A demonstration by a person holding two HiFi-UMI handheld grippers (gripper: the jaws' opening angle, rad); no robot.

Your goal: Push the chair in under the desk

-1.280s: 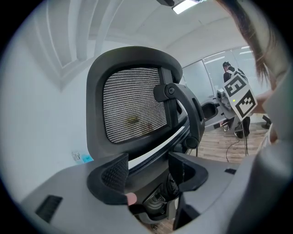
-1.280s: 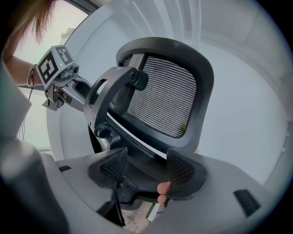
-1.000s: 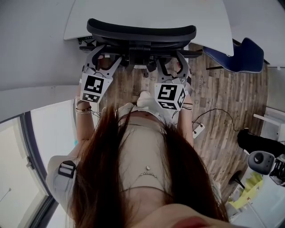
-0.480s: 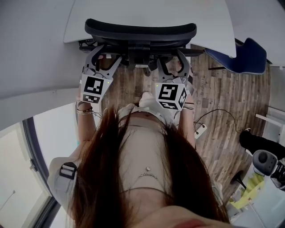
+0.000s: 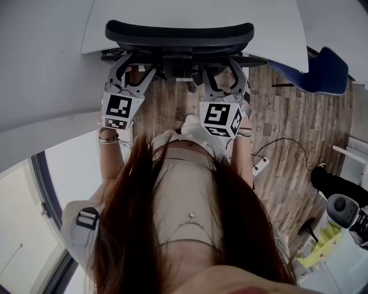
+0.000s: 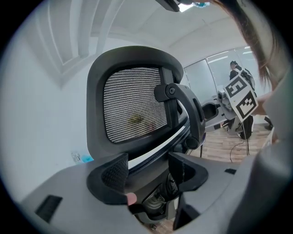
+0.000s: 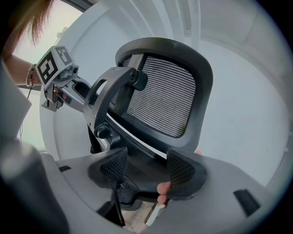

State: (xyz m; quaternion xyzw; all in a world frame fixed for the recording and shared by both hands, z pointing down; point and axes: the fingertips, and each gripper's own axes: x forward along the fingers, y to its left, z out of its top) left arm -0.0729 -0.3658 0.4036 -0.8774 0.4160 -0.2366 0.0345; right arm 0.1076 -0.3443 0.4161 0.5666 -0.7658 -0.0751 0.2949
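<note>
- The person's long hair (image 5: 132, 229) and light top fill the lower part of the head view, with a bracelet (image 5: 106, 140) on the left wrist.
- The left gripper (image 5: 133, 68) is held forward and its marker cube (image 5: 119, 110) faces up. In its own view the left gripper (image 6: 147, 171) has its jaws spread apart. The lower frame of the chair back stands in the gap between them, and neither pad is seen clamped on it.
- The right gripper (image 5: 223, 72) is level with the left one, just beside it, under its own marker cube (image 5: 219, 119). Its own view shows the right gripper (image 7: 145, 167) with jaws likewise wide. The chair's lower back bar sits between them, and a fingertip shows at the right-hand jaw.
- The chair (image 5: 178, 35) is a black office chair with a mesh back. It stands directly ahead of both grippers, seen from behind in the left gripper view (image 6: 132, 109) and the right gripper view (image 7: 165, 96).
- The top of the chair back lies against the near edge of the white desk (image 5: 144, 11). The seat does not show from above.
- A wooden floor (image 5: 299, 115) lies below, with a white power strip (image 5: 257, 166) on a cable to the right.
- A blue chair (image 5: 325, 72) stands at the desk's right corner, apart from the black one.
</note>
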